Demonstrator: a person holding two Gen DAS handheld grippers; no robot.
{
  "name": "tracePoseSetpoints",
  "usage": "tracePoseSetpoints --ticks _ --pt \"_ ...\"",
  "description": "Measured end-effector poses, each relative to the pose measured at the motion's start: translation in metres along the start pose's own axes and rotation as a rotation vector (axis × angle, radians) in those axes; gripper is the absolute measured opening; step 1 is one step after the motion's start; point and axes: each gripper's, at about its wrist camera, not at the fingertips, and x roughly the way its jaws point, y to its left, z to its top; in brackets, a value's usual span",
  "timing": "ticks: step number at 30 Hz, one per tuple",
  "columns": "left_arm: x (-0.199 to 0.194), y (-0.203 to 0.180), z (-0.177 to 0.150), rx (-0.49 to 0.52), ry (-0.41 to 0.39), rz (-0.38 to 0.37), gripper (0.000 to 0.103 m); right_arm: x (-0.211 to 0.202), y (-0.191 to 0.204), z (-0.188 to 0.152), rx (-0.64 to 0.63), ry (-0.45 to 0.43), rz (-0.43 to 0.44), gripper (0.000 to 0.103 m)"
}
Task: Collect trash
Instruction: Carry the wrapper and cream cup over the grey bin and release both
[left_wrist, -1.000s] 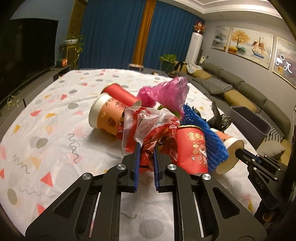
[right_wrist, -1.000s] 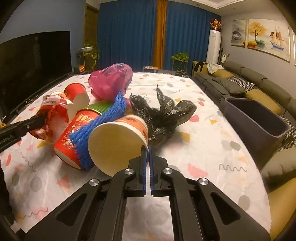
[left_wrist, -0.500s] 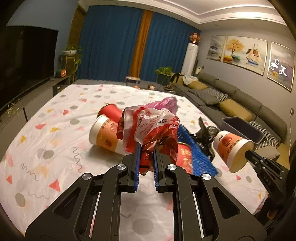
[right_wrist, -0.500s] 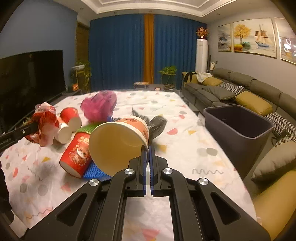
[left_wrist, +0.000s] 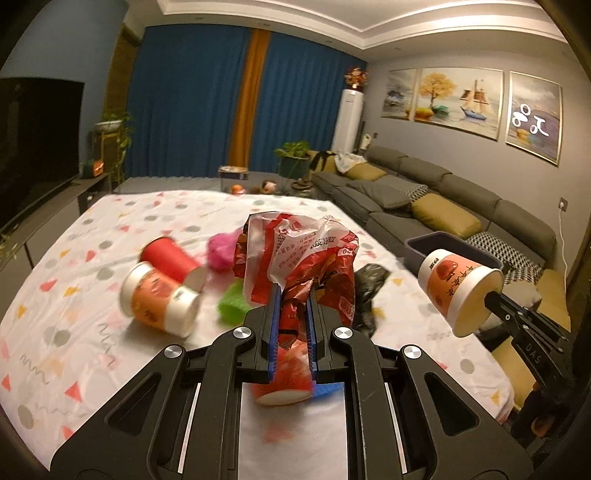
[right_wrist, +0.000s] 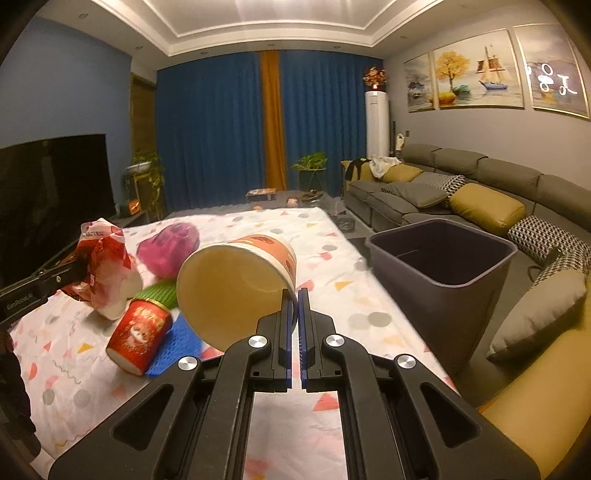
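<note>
Trash in transit: right gripper (right_wrist: 294, 295) pinches the rim of a light, crushable paper cup (right_wrist: 236, 284); left gripper (left_wrist: 293, 295) clamps a limp, crinkly red wrapper (left_wrist: 303, 258) by its gathered folds, above cups on the tablecloth (left_wrist: 66, 325); grey bin (right_wrist: 443, 273) beyond.

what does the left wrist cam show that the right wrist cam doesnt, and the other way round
Only the left wrist view shows the black plastic bag and two paper cups lying at the table's left.

Only the right wrist view shows inside the grey bin, which looks empty, and the blue mesh.

Both show the left tongs clamped on the red snack wrapper, the right tongs pinching the orange paper cup's rim, and the pink bag.
</note>
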Motion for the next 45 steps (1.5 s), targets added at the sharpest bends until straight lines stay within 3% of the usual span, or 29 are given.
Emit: tracePoseSetpoints --ticks 8,18,28,45 --pt "0.027 -0.052 0.015 0.048 0.002 -0.090 0.012 -0.005 -0.041 0.012 0.054 -0.042 -0.078 0.004" --pt "0.071 -0.144 0.047 0.110 -0.022 -0.222 0.012 -0.003 -0.101 0.037 0.099 -0.122 -0.214 0.004" --pt "0.132 -0.213 0.059 0.137 0.012 -0.287 0.012 0.021 -0.164 0.055 0.166 -0.128 -0.311 0.004" --pt "0.209 -0.261 0.050 0.165 0.066 -0.320 0.012 0.059 -0.204 0.056 0.199 -0.088 -0.383 0.004"
